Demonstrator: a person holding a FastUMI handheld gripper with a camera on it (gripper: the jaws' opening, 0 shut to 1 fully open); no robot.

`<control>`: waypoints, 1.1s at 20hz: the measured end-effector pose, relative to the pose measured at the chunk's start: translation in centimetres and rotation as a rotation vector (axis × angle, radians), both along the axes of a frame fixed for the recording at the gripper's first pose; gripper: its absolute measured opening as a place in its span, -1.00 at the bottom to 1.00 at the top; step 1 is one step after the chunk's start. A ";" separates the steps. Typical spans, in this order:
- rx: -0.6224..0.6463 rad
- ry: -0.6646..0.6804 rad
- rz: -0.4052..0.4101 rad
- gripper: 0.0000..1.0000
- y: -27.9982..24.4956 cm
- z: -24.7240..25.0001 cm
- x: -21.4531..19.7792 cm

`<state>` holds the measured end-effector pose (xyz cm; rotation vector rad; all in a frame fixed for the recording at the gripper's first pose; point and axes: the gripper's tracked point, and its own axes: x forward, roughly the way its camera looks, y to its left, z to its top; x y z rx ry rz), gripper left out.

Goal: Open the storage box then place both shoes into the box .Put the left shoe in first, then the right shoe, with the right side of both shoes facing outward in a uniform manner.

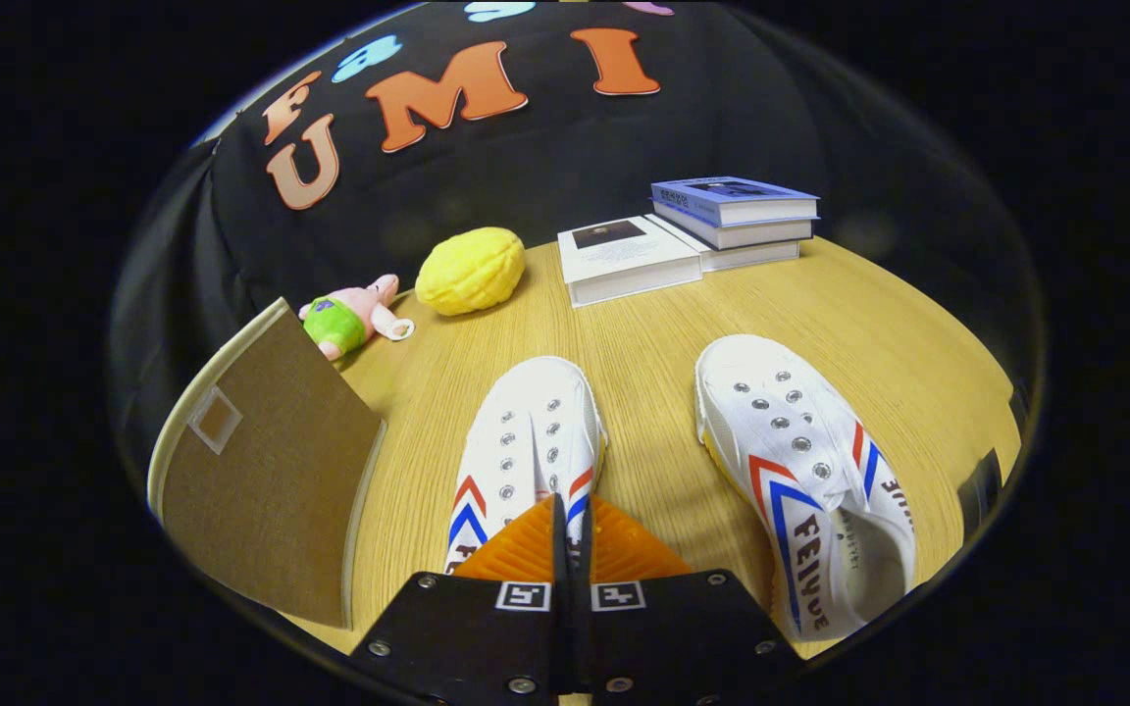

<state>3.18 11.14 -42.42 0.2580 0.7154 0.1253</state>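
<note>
Shoes at the start of packing: two white canvas shoes with red and blue chevrons lie side by side on the wooden counter (643, 343), toes pointing away from the tongs (573, 520). One shoe (531, 441) sits directly ahead of the tongs, its heel end hidden under the orange fingers (516, 549); the other shoe (800, 471) lies to its right, apart from it. The fingers stand pressed together with nothing held between them, poised above the nearer shoe. To the left of the shoes rises a brown panel with a pale rim (266, 471), apparently the storage box or its lid; whether it is already open cannot be told. Neither shoe is in the box, so both placements remain, and probably the opening too. Farther off lie a pink plush toy (354, 316), a yellow lumpy object (472, 271) and stacked books (693, 235).
</note>
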 end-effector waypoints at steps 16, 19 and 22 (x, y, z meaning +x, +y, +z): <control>0.161 -0.134 -0.030 -1.00 3.6 11.1 1.1; 0.213 -0.174 -0.019 -1.00 5.8 14.6 1.5; 0.253 -0.195 0.015 -0.99 9.1 17.4 1.4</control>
